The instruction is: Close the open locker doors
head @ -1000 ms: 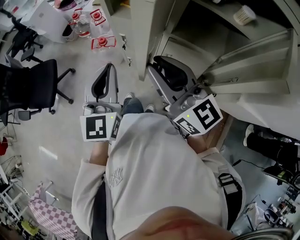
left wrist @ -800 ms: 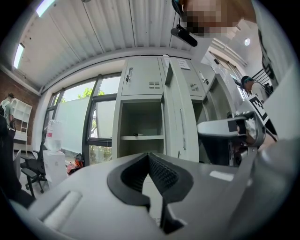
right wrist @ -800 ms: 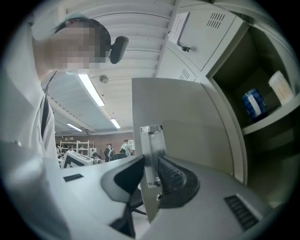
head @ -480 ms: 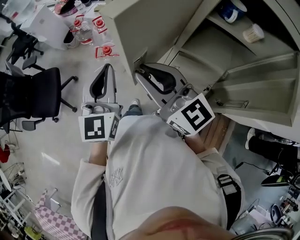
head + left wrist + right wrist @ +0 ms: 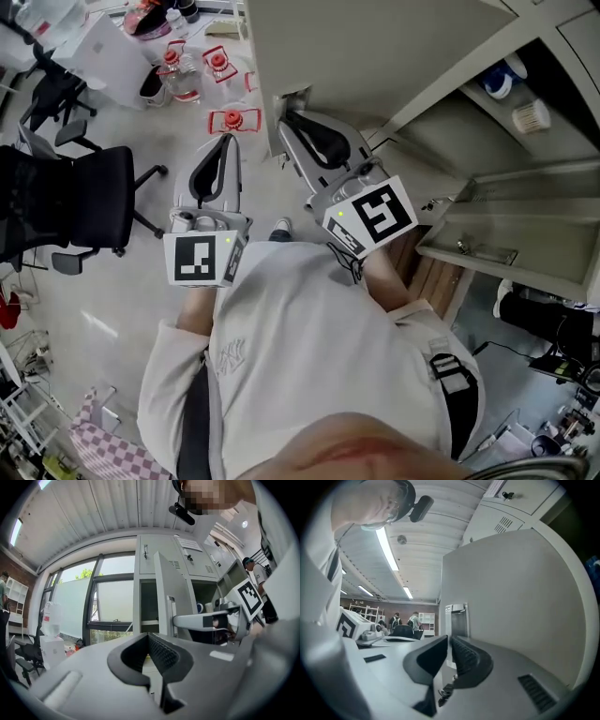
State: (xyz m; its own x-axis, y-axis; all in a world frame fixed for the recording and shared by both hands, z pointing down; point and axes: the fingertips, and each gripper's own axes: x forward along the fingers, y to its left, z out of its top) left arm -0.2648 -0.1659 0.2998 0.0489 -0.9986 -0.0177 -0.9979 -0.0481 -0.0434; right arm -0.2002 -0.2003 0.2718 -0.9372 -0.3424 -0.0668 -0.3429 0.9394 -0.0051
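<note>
Grey lockers (image 5: 187,559); open door (image 5: 511,597) just beyond right gripper (image 5: 449,641), jaws together; left gripper (image 5: 149,639) jaws together too.

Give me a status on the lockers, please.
Left tool and right tool shut, empty. Right near latch edge of open beige metal locker door. Second beige door also open. Nothing blocking seen.

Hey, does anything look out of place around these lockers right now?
Yes: two locker doors stand open. The large door is swung out beside the right gripper, and a second door juts out further right, leaving the shelves exposed.
</note>
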